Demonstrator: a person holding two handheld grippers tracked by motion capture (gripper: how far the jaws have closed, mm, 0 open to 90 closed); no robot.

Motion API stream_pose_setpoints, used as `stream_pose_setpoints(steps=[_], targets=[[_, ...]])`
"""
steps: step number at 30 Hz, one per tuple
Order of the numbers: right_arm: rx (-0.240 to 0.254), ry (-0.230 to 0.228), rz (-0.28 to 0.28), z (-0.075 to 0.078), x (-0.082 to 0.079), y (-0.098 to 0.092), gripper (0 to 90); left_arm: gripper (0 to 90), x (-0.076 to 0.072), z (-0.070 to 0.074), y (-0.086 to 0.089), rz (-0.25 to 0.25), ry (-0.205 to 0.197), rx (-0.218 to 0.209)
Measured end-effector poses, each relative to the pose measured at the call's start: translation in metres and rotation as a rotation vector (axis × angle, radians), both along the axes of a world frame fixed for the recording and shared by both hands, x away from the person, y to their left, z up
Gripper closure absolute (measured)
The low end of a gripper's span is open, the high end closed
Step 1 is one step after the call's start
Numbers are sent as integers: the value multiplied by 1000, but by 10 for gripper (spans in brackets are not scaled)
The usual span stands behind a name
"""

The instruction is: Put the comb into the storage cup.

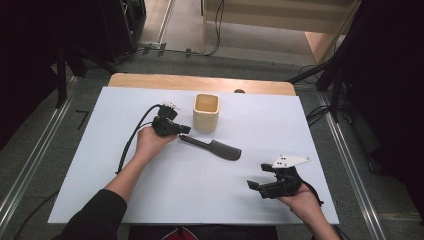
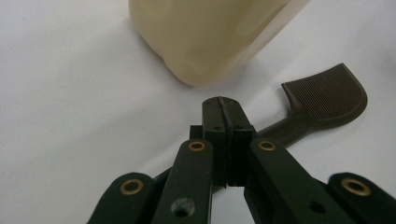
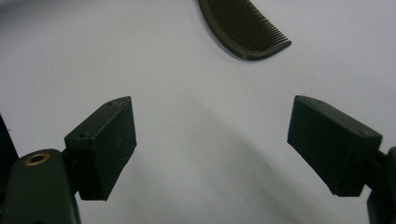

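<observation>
Seemingly we are at the grasp: from above, our left gripper (image 1: 184, 129) sits at the handle end of the black comb (image 1: 216, 148), which lies flat on the white table (image 1: 90, 190) just in front of the beige cup (image 1: 206, 112). Along the left gripper, its jaws are clenched on the comb's handle with the cup close behind, so we judge the lift must steer clear of it. Along the right gripper (image 3: 212, 140), jaws spread and empty, the comb's teeth (image 3: 247, 25) lie ahead.

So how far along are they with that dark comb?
Early. The left gripper has shut on the dark plastic comb's handle, which lies flat on the white table. The beige square cup stands empty beside it. The right gripper waits open. Lifting remains.
</observation>
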State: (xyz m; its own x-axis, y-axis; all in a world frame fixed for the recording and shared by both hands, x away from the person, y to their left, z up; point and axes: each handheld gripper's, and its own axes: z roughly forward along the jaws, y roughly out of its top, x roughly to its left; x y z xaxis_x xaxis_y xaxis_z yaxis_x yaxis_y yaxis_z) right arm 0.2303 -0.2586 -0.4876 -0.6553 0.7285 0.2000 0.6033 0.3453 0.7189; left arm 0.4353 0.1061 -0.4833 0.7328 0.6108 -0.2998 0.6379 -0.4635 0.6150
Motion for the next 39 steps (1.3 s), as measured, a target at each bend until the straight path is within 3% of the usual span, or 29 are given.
stream_pose_setpoints(steps=[8, 39], targets=[[0, 3, 4, 0, 0, 1, 138, 900, -1, -4, -1, -10, 3, 25], [4, 4, 9, 0, 0, 1, 138, 900, -9, -12, 0, -29, 21, 31]])
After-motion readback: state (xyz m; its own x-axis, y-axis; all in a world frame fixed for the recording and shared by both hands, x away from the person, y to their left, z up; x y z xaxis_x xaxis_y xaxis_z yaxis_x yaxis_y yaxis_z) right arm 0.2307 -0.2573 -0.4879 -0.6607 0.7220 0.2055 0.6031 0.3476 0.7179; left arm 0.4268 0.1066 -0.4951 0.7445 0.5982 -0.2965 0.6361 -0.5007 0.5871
